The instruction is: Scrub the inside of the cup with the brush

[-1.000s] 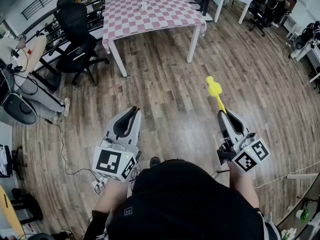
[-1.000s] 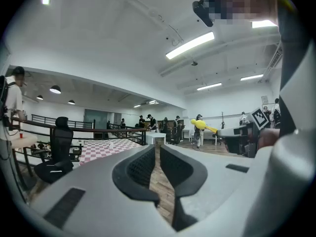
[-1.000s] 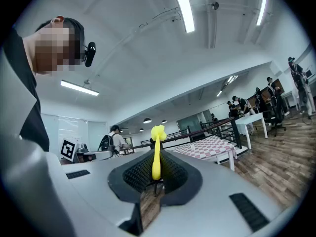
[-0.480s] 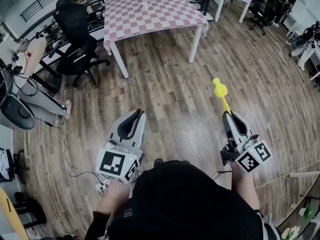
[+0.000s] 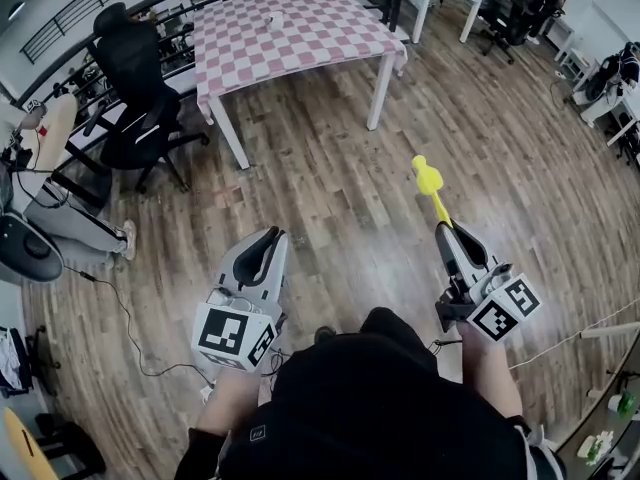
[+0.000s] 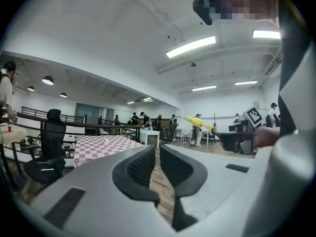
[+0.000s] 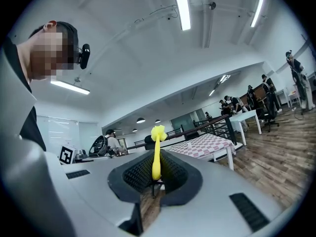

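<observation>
Fingers of right gripper (image 5: 444, 230) clamp yellow brush (image 5: 428, 177), pointing lengthwise forward; left gripper (image 5: 268, 238) fingers together.

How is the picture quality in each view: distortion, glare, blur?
Head view: sharp and evenly lit, with lines bending near the edges. Left gripper view: fisheye circle with black corners; the ceiling lamp glares. Right gripper view: same fisheye; the brush is sharp.

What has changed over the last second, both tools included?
The person seems to have stepped slightly toward the checkered table, which now sits a little lower and larger in the head view; both tools came along. Nothing was taken up or let go. The right tool stays shut on the yellow brush, and the left tool stays shut and empty.
</observation>
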{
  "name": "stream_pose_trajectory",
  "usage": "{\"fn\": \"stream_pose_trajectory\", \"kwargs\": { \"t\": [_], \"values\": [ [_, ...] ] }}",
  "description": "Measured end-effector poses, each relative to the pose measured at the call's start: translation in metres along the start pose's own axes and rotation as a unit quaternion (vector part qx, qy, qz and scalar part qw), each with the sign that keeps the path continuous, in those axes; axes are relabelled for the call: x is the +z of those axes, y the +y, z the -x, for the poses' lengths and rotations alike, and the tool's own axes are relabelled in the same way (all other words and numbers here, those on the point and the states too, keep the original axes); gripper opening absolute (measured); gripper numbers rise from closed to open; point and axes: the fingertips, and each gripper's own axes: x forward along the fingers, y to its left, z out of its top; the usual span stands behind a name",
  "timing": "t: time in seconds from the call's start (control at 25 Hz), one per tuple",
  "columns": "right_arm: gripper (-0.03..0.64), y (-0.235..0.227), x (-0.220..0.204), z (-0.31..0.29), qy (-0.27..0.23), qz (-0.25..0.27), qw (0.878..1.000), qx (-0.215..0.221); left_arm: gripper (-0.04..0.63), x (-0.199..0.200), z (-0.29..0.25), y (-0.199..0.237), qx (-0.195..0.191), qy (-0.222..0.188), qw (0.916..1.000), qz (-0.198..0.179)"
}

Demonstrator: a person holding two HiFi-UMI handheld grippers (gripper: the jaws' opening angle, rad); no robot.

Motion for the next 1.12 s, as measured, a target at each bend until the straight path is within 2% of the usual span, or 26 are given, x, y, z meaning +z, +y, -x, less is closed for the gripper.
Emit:
{"fn": "stream_pose_trajectory", "kwargs": {
  "t": [0.28, 0.6, 0.84, 1.12],
  "values": [
    [0.043, -0.048, 0.018, -0.024, -0.008, -0.011, 1.0, -0.019, 0.037, 0.01, -0.054, 0.01, -0.011, 0.008, 0.9999, -0.005],
    [0.043, -0.139, 0.031, -0.069, -0.015, -0.029, 0.999, -0.003, 0.037, 0.017, -0.148, 0.015, -0.002, 0.018, 0.9996, -0.02],
    [0.043, -0.212, 0.058, -0.087, -0.017, -0.039, 0.999, 0.008, 0.037, 0.035, -0.229, 0.017, 0.008, 0.018, 0.9998, -0.002],
    [0.043, -0.266, 0.059, -0.105, -0.008, -0.061, 0.998, 0.02, 0.037, 0.039, -0.296, 0.015, 0.018, 0.024, 0.9995, -0.004]
  ]
}}
